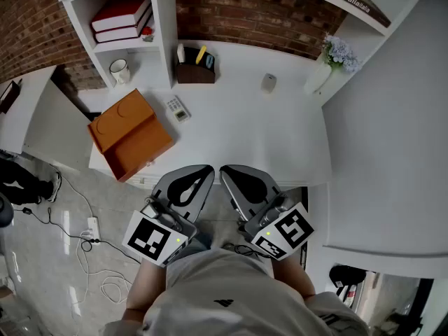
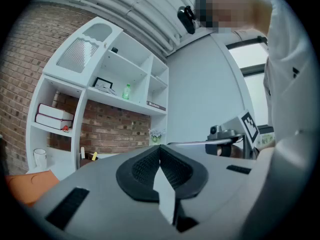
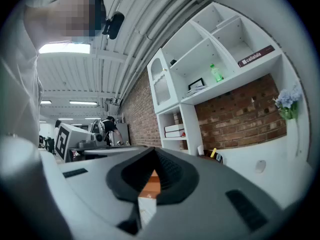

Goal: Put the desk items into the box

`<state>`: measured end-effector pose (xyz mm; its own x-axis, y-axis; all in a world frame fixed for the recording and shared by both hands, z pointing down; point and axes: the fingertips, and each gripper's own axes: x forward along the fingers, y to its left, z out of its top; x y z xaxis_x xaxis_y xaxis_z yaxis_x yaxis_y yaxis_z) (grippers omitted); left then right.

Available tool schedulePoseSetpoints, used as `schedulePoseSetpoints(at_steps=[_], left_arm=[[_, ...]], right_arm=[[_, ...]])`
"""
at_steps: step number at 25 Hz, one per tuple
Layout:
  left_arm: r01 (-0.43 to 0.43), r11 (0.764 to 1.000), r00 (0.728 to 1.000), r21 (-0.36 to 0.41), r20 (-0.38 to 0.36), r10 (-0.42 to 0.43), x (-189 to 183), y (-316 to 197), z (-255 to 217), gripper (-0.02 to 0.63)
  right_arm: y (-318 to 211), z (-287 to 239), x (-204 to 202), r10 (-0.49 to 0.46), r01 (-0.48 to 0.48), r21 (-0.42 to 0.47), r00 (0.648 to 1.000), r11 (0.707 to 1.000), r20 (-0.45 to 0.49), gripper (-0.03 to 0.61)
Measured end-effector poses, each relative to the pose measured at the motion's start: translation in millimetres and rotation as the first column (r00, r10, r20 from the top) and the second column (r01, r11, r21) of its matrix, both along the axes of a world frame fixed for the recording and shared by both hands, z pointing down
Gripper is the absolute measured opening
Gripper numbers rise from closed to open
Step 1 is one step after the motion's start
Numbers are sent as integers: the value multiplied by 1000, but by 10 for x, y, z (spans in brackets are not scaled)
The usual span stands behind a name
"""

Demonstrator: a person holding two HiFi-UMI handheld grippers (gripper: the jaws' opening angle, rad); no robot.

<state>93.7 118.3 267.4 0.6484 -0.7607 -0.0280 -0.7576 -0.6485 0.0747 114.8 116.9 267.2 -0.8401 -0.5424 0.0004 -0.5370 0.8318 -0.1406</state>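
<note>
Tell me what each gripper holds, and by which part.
Nothing is held. The left gripper and the right gripper both have their jaws together, with nothing between them.

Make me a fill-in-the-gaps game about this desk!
1. The colour of the box is ____.
2. The left gripper and the right gripper both have their jaws ____.
3. The books on the shelf above the mug have ____ covers.

Missing words: orange; shut; red.
</note>
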Motion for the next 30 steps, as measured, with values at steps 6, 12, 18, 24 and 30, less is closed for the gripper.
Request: schedulePoseSetpoints(at_steps=[6,12,18,24,30], left_arm=[[-6,1000,1000,-8,-2,6,-88,-131,26,12],[-11,1000,1000,-11,-3,11,-143,-226,33,14],[-7,1000,1000,-14,-7,7,-240,-305,61,14],[3,1000,1000,-17,-7,-3,-458,-374,84,14],[-9,1000,1000,-24,-16,9,-599,-436,117,14]], right_arm=[[-122,20,-91,4,-4,-4,1000,1000,-6,8],[-213,43,-149,9,-10,-7,1000,1000,-15,8],[-293,72,-232,21,-21,-11,999,1000,-26,8],[-391,119,-411,35,-36,-33,999,999,-42,11],[-464,154,-484,39,-44,-77,997,996,-60,11]])
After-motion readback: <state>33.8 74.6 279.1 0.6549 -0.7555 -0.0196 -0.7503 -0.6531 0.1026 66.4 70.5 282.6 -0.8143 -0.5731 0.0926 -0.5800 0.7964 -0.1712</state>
